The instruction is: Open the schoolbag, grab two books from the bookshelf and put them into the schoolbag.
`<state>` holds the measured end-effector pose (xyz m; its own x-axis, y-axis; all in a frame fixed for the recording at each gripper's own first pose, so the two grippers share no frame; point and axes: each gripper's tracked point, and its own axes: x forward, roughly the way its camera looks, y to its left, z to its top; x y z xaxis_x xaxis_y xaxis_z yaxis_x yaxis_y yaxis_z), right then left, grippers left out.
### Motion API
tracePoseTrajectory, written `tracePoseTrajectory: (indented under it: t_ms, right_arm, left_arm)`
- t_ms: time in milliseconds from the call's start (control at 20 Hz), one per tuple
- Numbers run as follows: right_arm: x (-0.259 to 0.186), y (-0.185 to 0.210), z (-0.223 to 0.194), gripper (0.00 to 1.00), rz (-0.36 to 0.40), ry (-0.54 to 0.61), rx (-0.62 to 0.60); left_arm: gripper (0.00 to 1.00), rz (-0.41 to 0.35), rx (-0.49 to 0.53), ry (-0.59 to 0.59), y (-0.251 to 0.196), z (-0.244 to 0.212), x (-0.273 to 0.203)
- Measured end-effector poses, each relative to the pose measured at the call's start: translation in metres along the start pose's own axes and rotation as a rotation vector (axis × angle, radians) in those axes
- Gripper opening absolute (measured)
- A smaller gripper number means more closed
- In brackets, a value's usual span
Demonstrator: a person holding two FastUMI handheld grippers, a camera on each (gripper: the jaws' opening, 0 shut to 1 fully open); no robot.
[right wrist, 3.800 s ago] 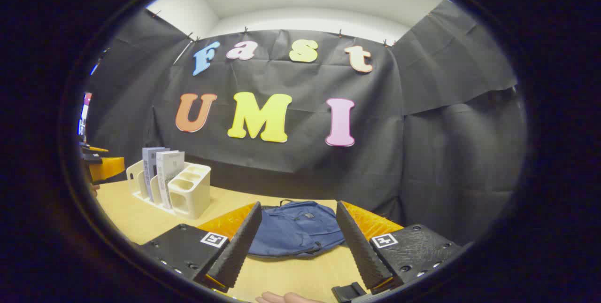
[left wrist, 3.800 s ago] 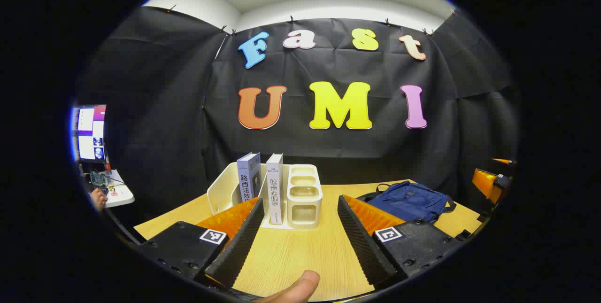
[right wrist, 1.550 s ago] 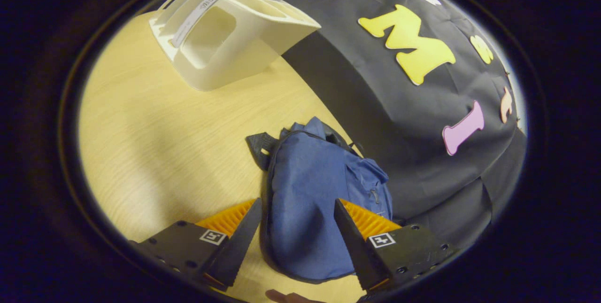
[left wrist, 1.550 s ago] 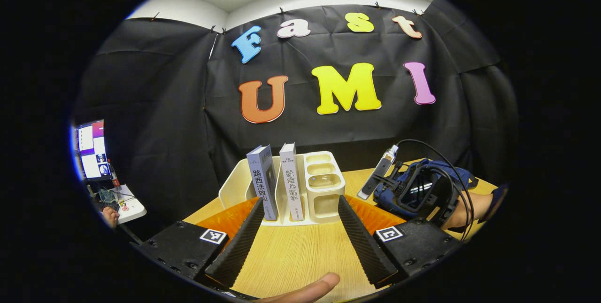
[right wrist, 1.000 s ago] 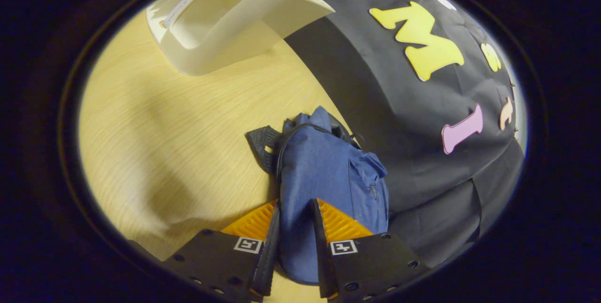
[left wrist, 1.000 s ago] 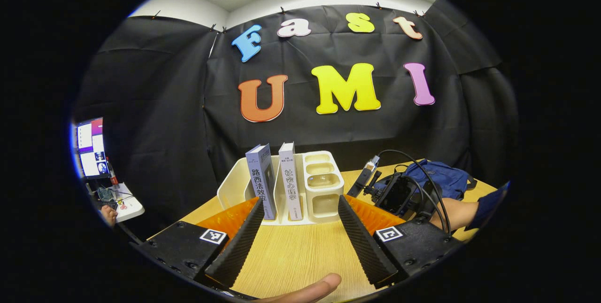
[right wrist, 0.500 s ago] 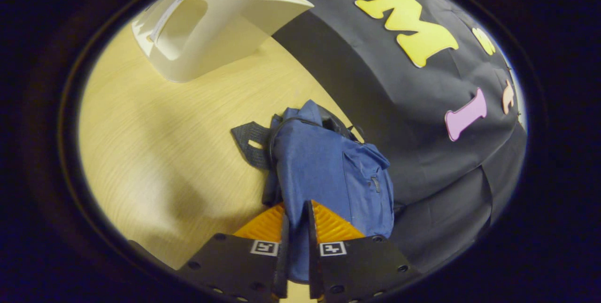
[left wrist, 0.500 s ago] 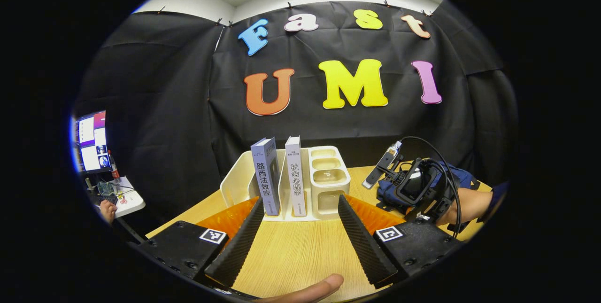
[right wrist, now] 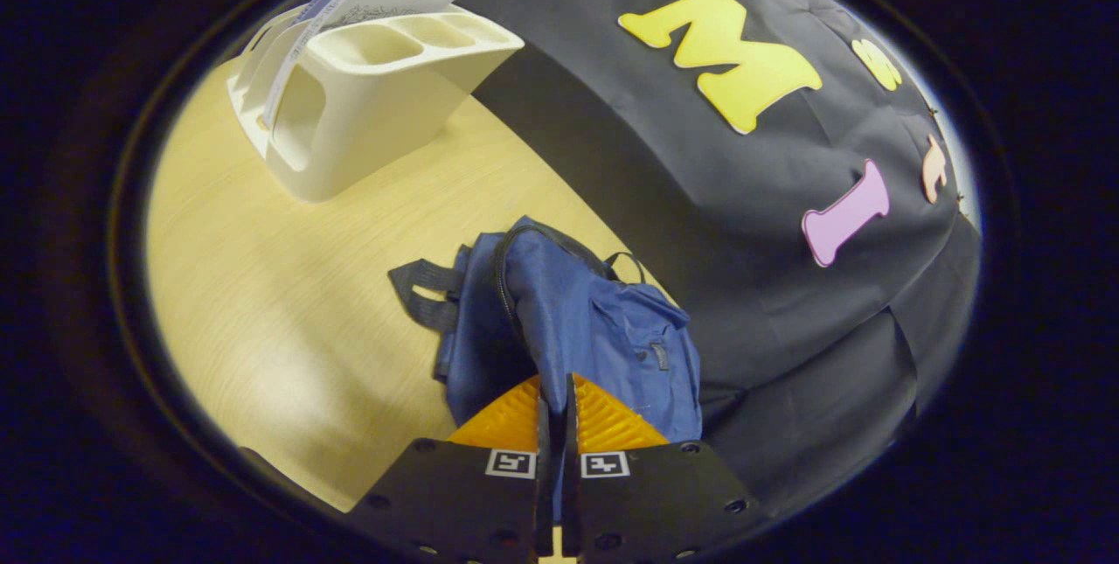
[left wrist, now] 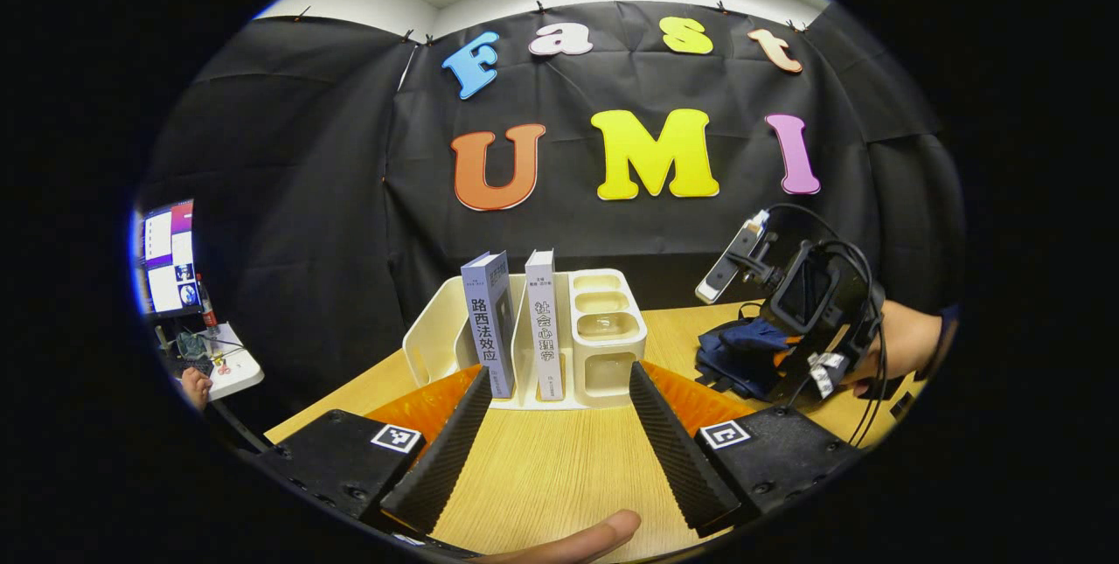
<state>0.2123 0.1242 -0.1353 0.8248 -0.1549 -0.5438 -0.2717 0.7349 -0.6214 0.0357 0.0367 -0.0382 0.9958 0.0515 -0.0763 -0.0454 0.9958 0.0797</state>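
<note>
Lifted since the previous frame, the blue schoolbag (right wrist: pixel 603 319) hung bunched above the tabletop (right wrist: pixel 288 284), its fabric pinched in the closed right hand-held gripper (right wrist: pixel 554 424). Left hand-held gripper (left wrist: pixel 551 407) (fingers wide apart, holding nothing) faced two books (left wrist: pixel 516 332) in the bookshelf (left wrist: pixel 603 345).

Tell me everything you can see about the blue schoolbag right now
The schoolbag is dark blue woven fabric with black straps, a black zip line along its edge and a small front pocket. It sits on the wooden table near the booth's black wall, to the right of the white bookshelf. The right gripper is pinched shut on a fold of its upper fabric, pulling that part up so the bag bunches rather than lying flat.
</note>
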Motion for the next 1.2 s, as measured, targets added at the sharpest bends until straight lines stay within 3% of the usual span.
tracePoseTrajectory:
  t_ms: [250, 550, 1000, 1200]
  right_arm:
    - [-0.006, -0.055, 0.004, 0.04, -0.043, -0.022, 0.039]
    - [-0.010, -0.113, 0.017, 0.04, -0.038, -0.065, 0.093]
    - [0.001, -0.196, 0.014, 0.04, -0.029, -0.122, 0.155]
    - [0.013, -0.218, 0.007, 0.04, -0.004, -0.132, 0.203]
  left_arm:
    - [0.99, -0.026, 0.000, -0.006, -0.008, 0.000, -0.001]
    - [0.99, -0.040, -0.004, 0.002, -0.018, -0.004, 0.007]
    - [1.00, 0.033, -0.109, 0.036, 0.015, -0.007, 0.024]
    - [1.00, 0.083, -0.093, 0.052, 0.033, 0.006, 0.043]
